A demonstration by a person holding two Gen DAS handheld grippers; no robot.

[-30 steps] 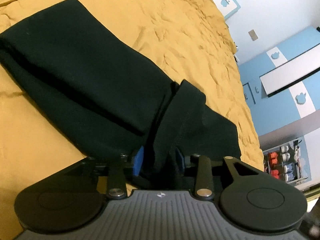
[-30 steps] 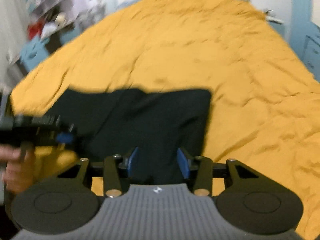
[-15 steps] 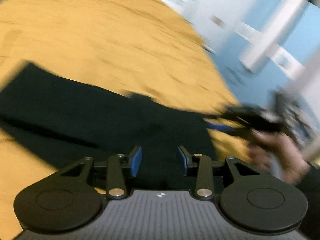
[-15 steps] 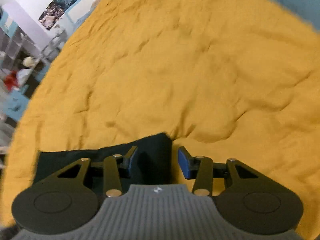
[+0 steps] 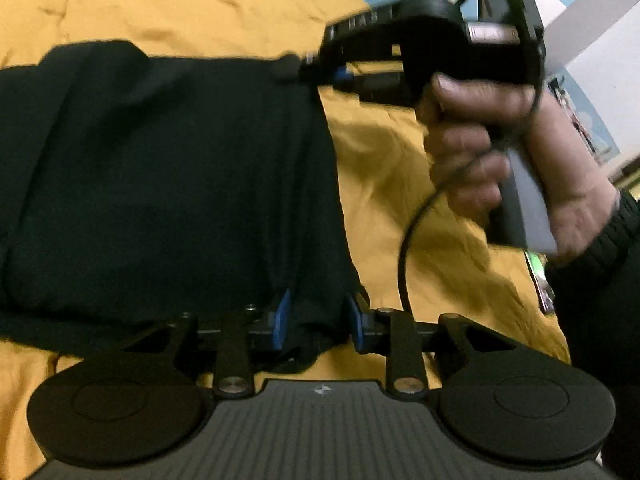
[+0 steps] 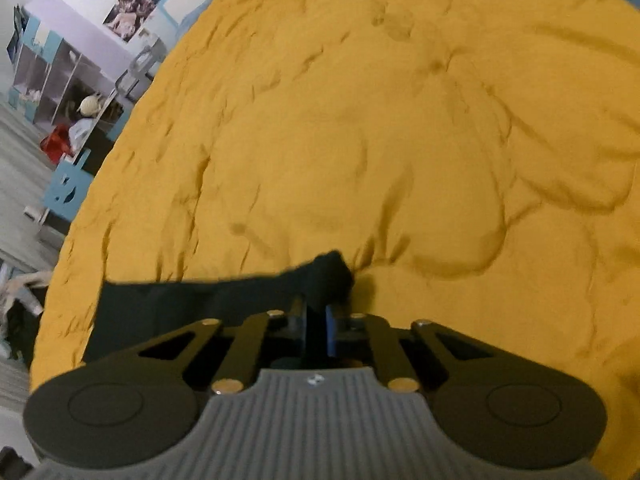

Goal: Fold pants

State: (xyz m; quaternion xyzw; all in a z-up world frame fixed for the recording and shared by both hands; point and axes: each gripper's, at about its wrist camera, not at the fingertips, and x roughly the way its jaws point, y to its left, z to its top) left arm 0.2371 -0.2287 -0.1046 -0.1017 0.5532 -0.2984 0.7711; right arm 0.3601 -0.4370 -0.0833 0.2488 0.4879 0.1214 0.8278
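The pants lie on the yellow bed, filling the left and centre of the left wrist view as a dark, partly doubled slab. The left claw stands spread at bottom centre, with the near edge of the cloth between its blue pads, not pinched. The right claw is pressed together on a far corner of the pants, which bunches up at lower centre of the right wrist view; the same claw shows in the upper right of the left view.

The cloth looks soft, limp and light, likely to sag and slip between layers. Corners and hems seem the best holds, pinching all layers together.
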